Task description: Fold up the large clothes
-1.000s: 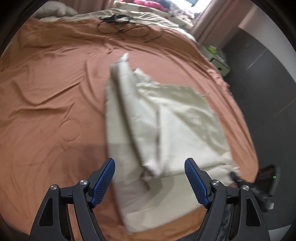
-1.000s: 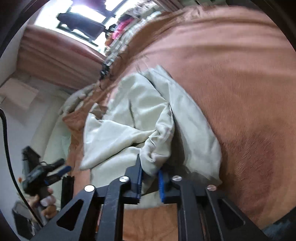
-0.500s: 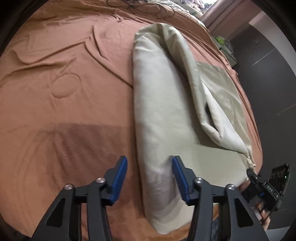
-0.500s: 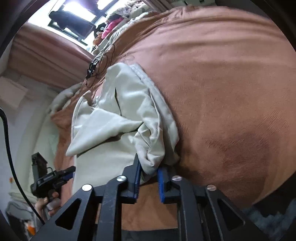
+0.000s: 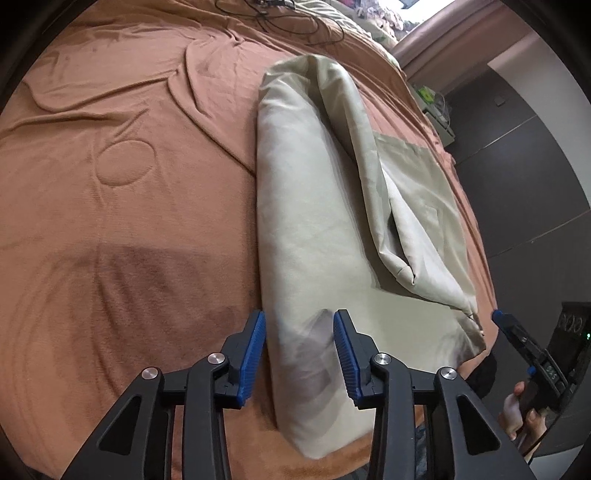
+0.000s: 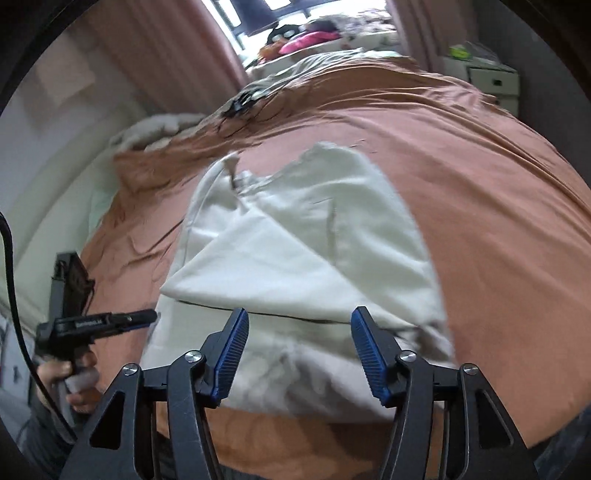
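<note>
A large beige garment (image 5: 314, 221) lies folded on the bed's brown blanket (image 5: 110, 166), one layer lapped over its right side. My left gripper (image 5: 299, 350) hangs low over the near left fold. Its jaws are closing with that fold between them, and the pads do not visibly press it. In the right wrist view the same garment (image 6: 295, 240) lies flat. My right gripper (image 6: 299, 350) hovers above its near edge, jaws opening, nothing between them. Each gripper shows in the other's view: the right one (image 5: 517, 339), the left one (image 6: 110, 319), each in a hand.
Black cables (image 5: 280, 14) lie at the bed's far end. A white bedside cabinet (image 6: 491, 79) stands beyond the far right corner, next to a dark wall (image 5: 517, 147). Pink curtains (image 6: 166, 55) flank a window, and a pale pillow (image 6: 155, 129) sits at far left.
The right gripper let go of the garment's bunched corner, opened and drew up and back. The left gripper came down onto the near left fold and narrowed its jaws.
</note>
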The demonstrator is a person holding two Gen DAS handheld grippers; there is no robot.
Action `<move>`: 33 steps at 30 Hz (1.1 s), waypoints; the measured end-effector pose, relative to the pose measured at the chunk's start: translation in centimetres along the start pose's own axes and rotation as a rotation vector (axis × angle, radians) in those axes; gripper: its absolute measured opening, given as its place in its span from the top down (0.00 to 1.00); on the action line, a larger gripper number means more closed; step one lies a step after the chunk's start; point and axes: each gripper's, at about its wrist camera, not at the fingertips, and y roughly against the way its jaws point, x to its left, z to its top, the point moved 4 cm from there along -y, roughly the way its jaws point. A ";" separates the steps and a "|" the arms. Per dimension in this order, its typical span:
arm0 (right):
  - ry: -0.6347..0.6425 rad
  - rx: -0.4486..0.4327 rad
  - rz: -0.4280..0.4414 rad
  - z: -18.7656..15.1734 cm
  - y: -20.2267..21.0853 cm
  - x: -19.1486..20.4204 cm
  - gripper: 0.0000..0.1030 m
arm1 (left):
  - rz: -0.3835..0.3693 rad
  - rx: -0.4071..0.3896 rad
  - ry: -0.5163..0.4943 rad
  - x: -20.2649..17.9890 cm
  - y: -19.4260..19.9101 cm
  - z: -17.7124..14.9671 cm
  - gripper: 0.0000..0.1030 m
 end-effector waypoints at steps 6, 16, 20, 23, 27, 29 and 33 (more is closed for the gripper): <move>0.151 0.075 0.011 -0.2 -4.0 5.1 0.32 | -0.002 -0.033 0.038 2.7 2.2 0.5 0.61; 0.306 0.135 -0.091 0.0 -9.7 7.7 0.50 | 0.021 -0.042 0.100 6.8 3.7 0.1 0.61; 0.269 0.114 -0.046 2.3 -8.8 7.0 0.93 | 0.027 -0.045 0.105 7.0 3.8 0.4 0.61; 0.254 0.064 -0.049 4.7 -7.2 6.4 0.94 | 0.020 -0.047 0.111 6.8 3.6 0.8 0.61; 0.210 0.008 -0.073 7.8 -5.3 4.4 0.95 | 0.009 -0.043 0.101 6.3 3.1 1.3 0.61; 0.166 -0.015 -0.104 9.6 -4.5 2.4 0.95 | 0.005 -0.036 0.097 5.9 2.6 1.4 0.61; 0.014 -0.048 -0.213 12.1 -3.8 -2.5 0.85 | 0.008 -0.024 0.084 5.1 1.7 1.9 0.61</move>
